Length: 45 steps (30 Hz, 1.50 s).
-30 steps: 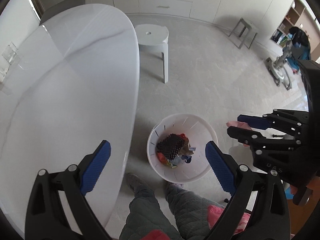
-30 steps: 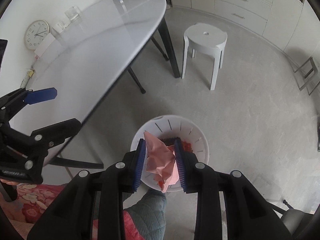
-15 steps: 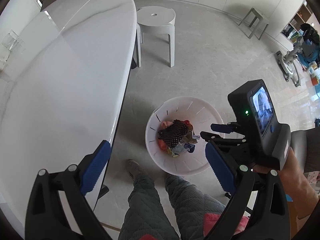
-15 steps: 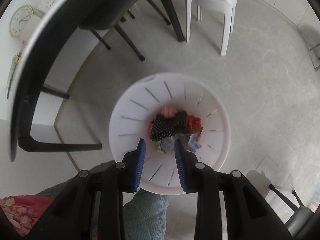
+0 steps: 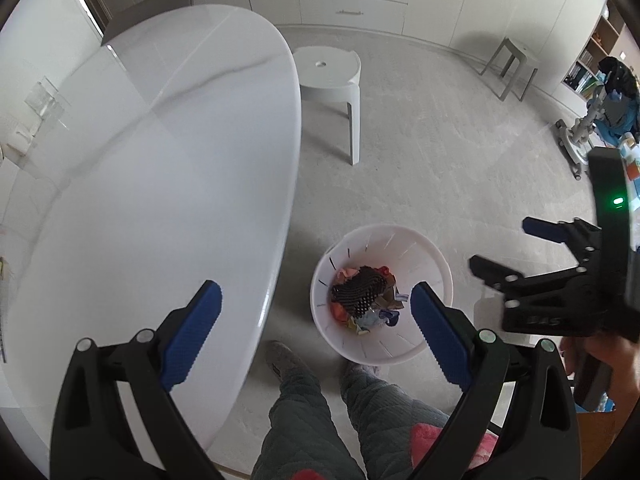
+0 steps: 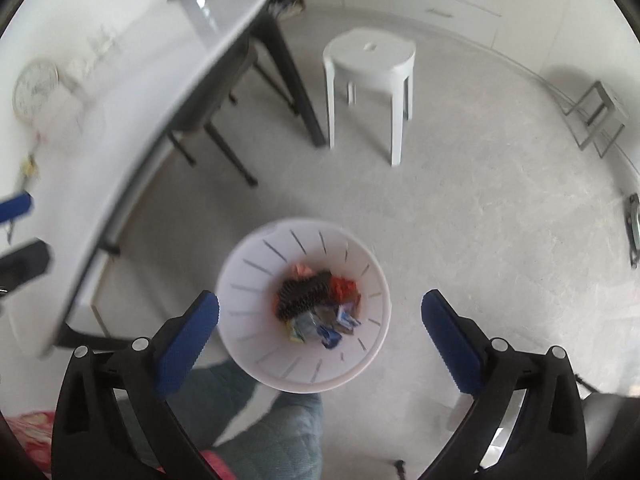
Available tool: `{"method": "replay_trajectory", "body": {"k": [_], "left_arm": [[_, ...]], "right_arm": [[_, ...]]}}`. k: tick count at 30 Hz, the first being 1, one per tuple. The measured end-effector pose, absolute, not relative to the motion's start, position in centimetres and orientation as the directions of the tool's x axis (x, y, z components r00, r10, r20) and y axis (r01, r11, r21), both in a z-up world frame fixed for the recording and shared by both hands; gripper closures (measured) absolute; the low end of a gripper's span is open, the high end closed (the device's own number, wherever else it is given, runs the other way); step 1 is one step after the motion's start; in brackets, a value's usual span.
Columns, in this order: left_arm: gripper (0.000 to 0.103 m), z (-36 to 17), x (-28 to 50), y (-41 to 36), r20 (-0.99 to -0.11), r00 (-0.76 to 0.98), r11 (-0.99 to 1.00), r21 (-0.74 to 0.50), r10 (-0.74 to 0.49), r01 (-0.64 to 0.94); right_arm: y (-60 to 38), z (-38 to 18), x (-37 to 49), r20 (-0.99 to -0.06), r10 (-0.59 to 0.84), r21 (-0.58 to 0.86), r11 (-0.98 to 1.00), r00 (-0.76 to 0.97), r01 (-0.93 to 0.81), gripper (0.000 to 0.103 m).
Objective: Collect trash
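On the left, the white table (image 5: 168,184) fills the left half of the left wrist view. Its top shows no scraps anywhere in view, though its far left edge is cut off by the frame. The left gripper (image 5: 316,316) hangs over the table's near right edge with its jaws spread wide and nothing between them.

Just right of that table edge, on the floor, stands the white bin (image 5: 436,264), an upright round tub with slotted walls, its open mouth pointing straight up. The trash (image 5: 362,294) lies heaped at its bottom: a dark dotted mesh piece on top, with its long axis running from the near left of the bin toward the far right, over red, orange and blue wrappers. A pink scrap shows at the far left edge of the heap. The person's feet are touching or nearly touching the bin's near wall.

Further right, the right gripper (image 6: 320,312) hovers above the bin, jaws wide apart and empty. Its view is blurred, so fine detail of the wrappers cannot be told.

Judging from this, the collecting looks close to finished: the scraps in view are all inside the bin, and both tools are free. What may remain is a check of the table's hidden left side and the floor beyond the white stool (image 5: 332,76).
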<state>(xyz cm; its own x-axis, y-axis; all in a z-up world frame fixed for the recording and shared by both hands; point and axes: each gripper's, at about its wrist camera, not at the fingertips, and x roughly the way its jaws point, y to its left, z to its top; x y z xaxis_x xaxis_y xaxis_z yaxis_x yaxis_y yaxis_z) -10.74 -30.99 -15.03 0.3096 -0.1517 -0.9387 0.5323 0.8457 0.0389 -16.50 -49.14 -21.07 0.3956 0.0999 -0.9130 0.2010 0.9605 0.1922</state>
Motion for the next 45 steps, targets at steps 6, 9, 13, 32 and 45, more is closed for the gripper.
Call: {"method": "replay_trajectory", "body": {"k": [6, 9, 13, 32, 45], "left_arm": [[0.012, -12.9, -10.4, -29.4, -0.921, 0.355, 0.852, 0.053, -0.16, 0.521], [0.012, -11.8, -10.0, -27.7, -0.914, 0.375, 0.869, 0.055, -0.155, 0.492], [0.012, -10.3, -9.3, -24.2, -0.904, 0.406, 0.906, 0.053, -0.135, 0.42], [0.012, -3.0, -4.8, -5.1, -0.83, 0.557, 0.999, 0.027, 0.04, -0.03], [0.012, 5.7, -0.3, -0.9, -0.716, 0.69, 0.992, 0.027, 0.107, -0.125]], "right_arm": [[-47.9, -17.5, -16.6, -0.898, 0.099, 0.19, 0.966, 0.429, 0.175, 0.002], [-45.8, -16.2, -15.9, -0.897, 0.105, 0.172, 0.978, 0.429, 0.119, 0.002], [-41.9, -15.0, -13.9, -0.898, 0.13, 0.165, 0.985, 0.421, 0.048, 0.002], [-24.5, -4.7, -3.2, -0.841, 0.239, 0.119, 0.957, 0.485, -0.265, 0.002], [-22.1, 5.1, 0.0, -0.723, 0.26, 0.057, 0.946, 0.64, -0.32, 0.002]]}}
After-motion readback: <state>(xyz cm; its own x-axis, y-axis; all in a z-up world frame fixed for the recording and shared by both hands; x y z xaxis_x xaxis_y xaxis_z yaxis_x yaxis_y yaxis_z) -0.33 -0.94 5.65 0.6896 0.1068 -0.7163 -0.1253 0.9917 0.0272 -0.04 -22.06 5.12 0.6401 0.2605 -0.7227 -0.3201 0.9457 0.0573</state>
